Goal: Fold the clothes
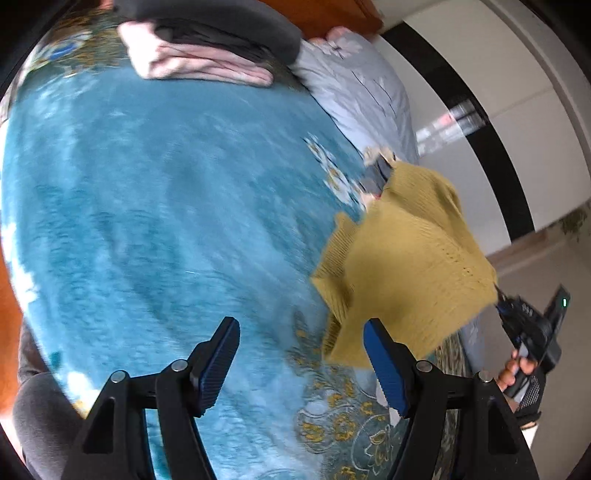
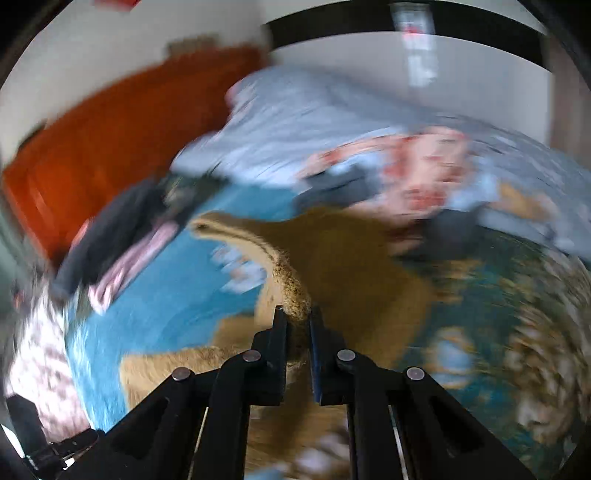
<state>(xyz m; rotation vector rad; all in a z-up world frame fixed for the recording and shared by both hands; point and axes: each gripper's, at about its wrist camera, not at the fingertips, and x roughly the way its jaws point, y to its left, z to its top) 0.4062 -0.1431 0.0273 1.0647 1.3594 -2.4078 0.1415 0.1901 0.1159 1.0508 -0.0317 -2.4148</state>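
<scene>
Mustard-yellow knit is pinched in the right claw point(image 2: 297, 314): its two black jaws stand almost together, and a bunched edge of the yellow sweater point(image 2: 343, 266) bulges up between their tips. From that grip the sweater spreads away over the bed, one ribbed edge stretching off to the left; the right wrist view is heavily blurred. In the left wrist view the same sweater point(image 1: 406, 266) hangs lifted in the air at the right edge of the bed, drawn up to a corner where the right claw point(image 1: 498, 295) has it, with a hand point(image 1: 517, 369) around that claw's handle below.

The left claw point(image 1: 301, 354) stands wide apart with nothing between its blue-faced fingers point(image 1: 219, 354); it hovers above the teal blanket point(image 1: 166, 206), its right finger just beside the sweater's lower hem, and I cannot tell whether they touch.

The teal blanket, with a floral border in gold and white, covers most of the bed. At its far side lies a folded pink garment point(image 1: 199, 62) with a dark grey garment point(image 1: 221, 26) on top of it. A pale blue quilt point(image 1: 362, 92) is heaped along the far right edge. Orange-brown wooden furniture point(image 2: 110, 140) stands behind the bed against a white wall point(image 1: 480, 110).
</scene>
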